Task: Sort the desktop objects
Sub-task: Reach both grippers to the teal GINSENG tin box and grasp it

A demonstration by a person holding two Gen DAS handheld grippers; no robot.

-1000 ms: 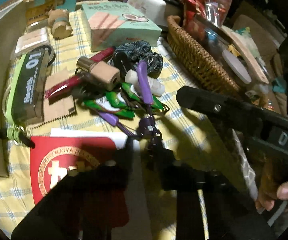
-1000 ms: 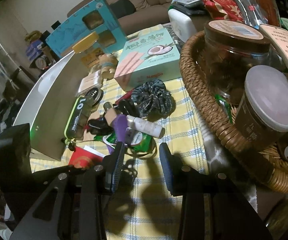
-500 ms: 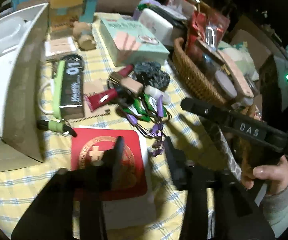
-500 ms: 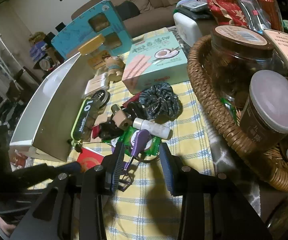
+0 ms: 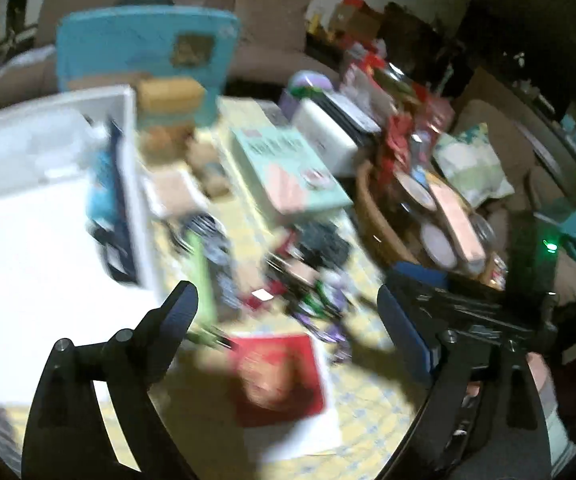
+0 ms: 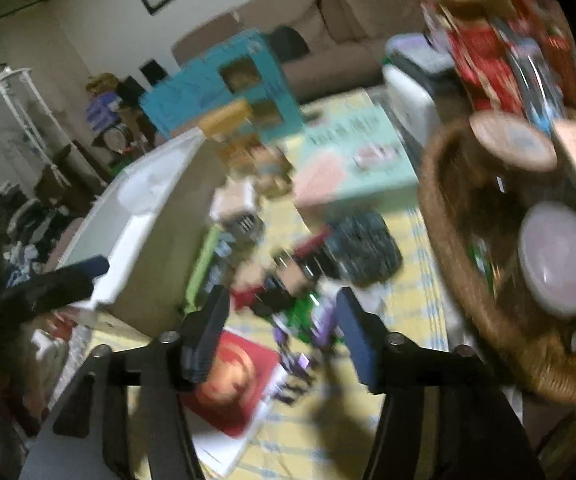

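Observation:
Both views are motion-blurred. A jumble of small items lies on the yellow checked cloth: a purple lanyard (image 5: 336,320) (image 6: 322,326), a dark scrunchie (image 5: 324,244) (image 6: 364,248), a green-and-black device (image 5: 203,264) (image 6: 211,264) and a red card (image 5: 279,376) (image 6: 227,376). My left gripper (image 5: 288,316) hangs well above them, its jaws opening wide with nothing between them. My right gripper (image 6: 281,336) hovers over the lanyard and green packets, its jaws opening too, the pads touching nothing. Each gripper shows at the edge of the other's view.
A white tray (image 5: 47,208) (image 6: 147,208) stands at the left. A wicker basket (image 5: 372,216) (image 6: 448,240) of jars fills the right. A mint box (image 5: 288,172) (image 6: 352,160) and a teal box (image 5: 135,48) (image 6: 223,84) stand behind the pile. A sofa lies beyond.
The left gripper has let go of the purple lanyard, opened wide and risen back from the table. The right gripper has lifted a little and its jaws have spread.

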